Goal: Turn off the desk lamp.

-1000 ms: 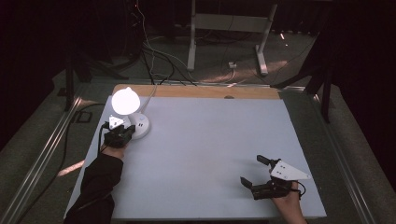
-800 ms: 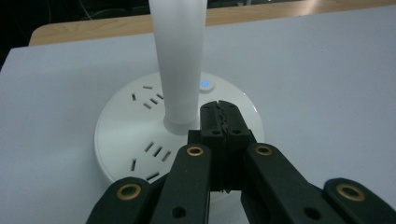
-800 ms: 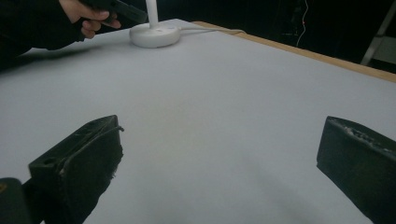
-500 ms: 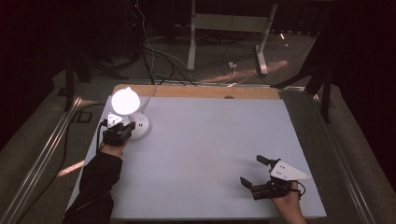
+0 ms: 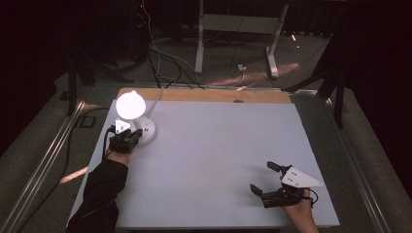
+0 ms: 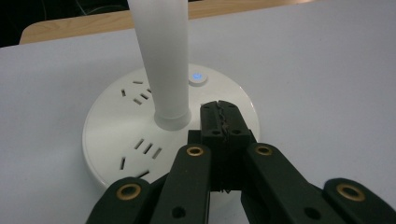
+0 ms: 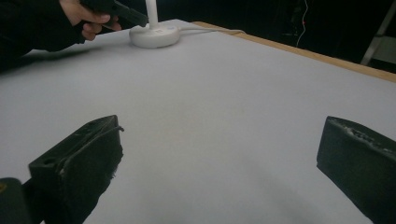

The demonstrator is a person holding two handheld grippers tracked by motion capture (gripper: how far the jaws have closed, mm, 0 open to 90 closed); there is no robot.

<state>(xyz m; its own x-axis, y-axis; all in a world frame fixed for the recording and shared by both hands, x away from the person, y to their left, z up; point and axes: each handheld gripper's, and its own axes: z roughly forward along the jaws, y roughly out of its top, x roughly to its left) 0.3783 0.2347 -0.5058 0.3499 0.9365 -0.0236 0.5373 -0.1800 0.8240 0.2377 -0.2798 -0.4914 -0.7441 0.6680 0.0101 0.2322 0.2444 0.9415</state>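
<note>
At the lower right of the high view the right tool rests on the pale worktop with its jaws spread wide, nothing between them. Farther up, at the left, the left tool has its jaws pressed together, empty, over the lamp base, near the lit button. The lamp is on; it looks light, rigid, smooth plastic, best gripped at the stem.

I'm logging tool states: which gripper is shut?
The left gripper, fingers pressed together over the lamp base. The right gripper is spread wide.
</note>
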